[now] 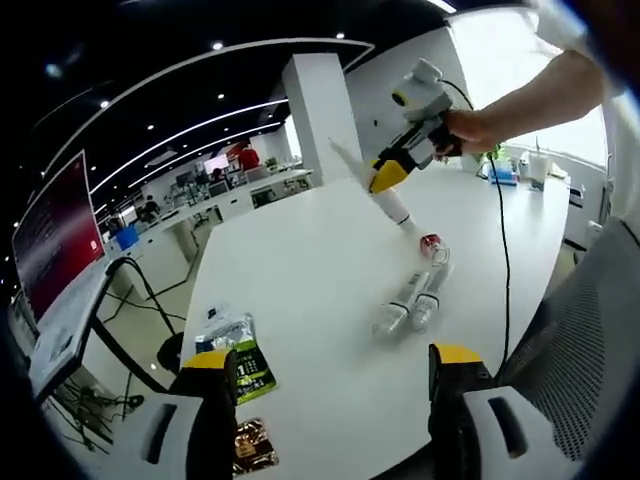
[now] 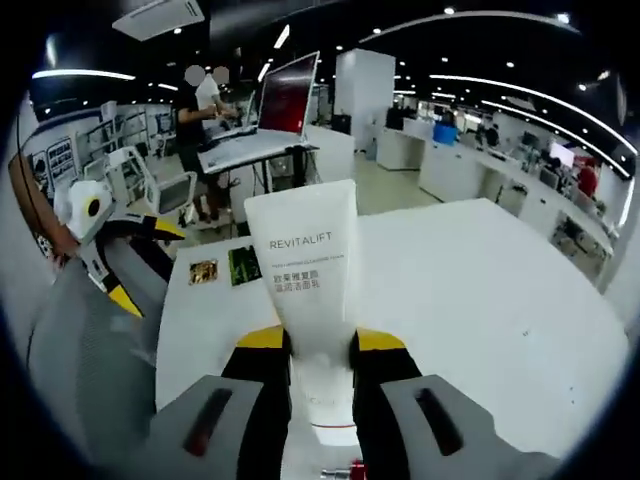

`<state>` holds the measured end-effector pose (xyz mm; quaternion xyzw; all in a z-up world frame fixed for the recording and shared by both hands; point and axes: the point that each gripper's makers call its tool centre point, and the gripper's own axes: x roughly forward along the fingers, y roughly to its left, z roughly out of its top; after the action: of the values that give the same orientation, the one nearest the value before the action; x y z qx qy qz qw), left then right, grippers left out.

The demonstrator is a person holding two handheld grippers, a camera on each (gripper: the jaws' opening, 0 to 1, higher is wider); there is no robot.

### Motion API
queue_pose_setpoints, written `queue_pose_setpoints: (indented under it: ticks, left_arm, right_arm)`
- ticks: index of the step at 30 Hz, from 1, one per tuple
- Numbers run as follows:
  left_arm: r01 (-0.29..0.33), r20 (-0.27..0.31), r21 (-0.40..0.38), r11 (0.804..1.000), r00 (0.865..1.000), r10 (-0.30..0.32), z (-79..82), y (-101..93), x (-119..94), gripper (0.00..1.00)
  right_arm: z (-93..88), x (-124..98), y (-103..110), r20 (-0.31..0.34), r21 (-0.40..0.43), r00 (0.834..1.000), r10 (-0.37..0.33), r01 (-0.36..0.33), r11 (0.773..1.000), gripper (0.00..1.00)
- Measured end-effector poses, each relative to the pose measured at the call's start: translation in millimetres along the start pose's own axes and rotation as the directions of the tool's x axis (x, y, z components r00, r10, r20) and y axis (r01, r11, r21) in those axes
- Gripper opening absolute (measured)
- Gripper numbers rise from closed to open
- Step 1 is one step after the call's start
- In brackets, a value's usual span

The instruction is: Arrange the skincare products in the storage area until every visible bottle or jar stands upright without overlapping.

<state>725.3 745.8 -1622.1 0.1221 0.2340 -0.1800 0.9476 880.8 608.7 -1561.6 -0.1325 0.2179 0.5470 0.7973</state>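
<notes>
Right gripper (image 2: 320, 350): a white plastic squeeze tube (image 2: 305, 270) printed REVITALIFT is being clamped between its jaws, raised above the white table (image 2: 480, 290).
Left gripper (image 1: 325, 400): jaws are being held wide apart, nothing gripped.
Two clear small bottles (image 1: 412, 300): lying flat, side by side on the table.
Green sachet (image 1: 245, 365): lying near the table edge.

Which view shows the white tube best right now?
The right gripper view: the tube stands large and centred, pinched by the right claw, its REVITALIFT print readable. The left gripper view shows the same tube small and far off, slanting down from that claw toward the table, with no lettering legible.
</notes>
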Motion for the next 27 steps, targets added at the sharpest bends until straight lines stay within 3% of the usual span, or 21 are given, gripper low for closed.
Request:
queue_pose_setpoints:
  ticks: [3,14,19,21,27]
  left_arm:
    - [0.022,0.020,0.030,0.999,1.000,-0.023,4.0,-6.0,-1.5,0.80]
    - [0.018,0.070,-0.029,0.999,0.997,-0.016,24.6,2.2,-7.8,0.79]
    - [0.095,0.179,-0.132,0.987,0.981,-0.070,65.0,-17.3,-2.6,0.79]
    - [0.117,0.199,-0.124,0.985,0.976,-0.091,76.8,-28.7,1.8,0.79]
    - [0.207,0.233,-0.176,0.962,0.959,-0.164,92.1,-59.2,10.9,0.77]
  right_arm:
    - [9.0,-8.0,7.4,0.047,0.030,0.999,-0.009,0.008,1.000,0.20]
    - [45.6,-28.9,40.7,0.238,0.163,0.971,-0.033,-0.007,0.987,0.20]
    - [54.5,-33.6,54.8,0.304,0.232,0.952,-0.029,-0.045,0.972,0.20]
    - [58.6,-36.0,60.5,0.329,0.267,0.944,-0.029,-0.063,0.962,0.20]
    - [68.0,-44.6,80.4,0.366,0.284,0.930,-0.020,-0.092,0.955,0.20]
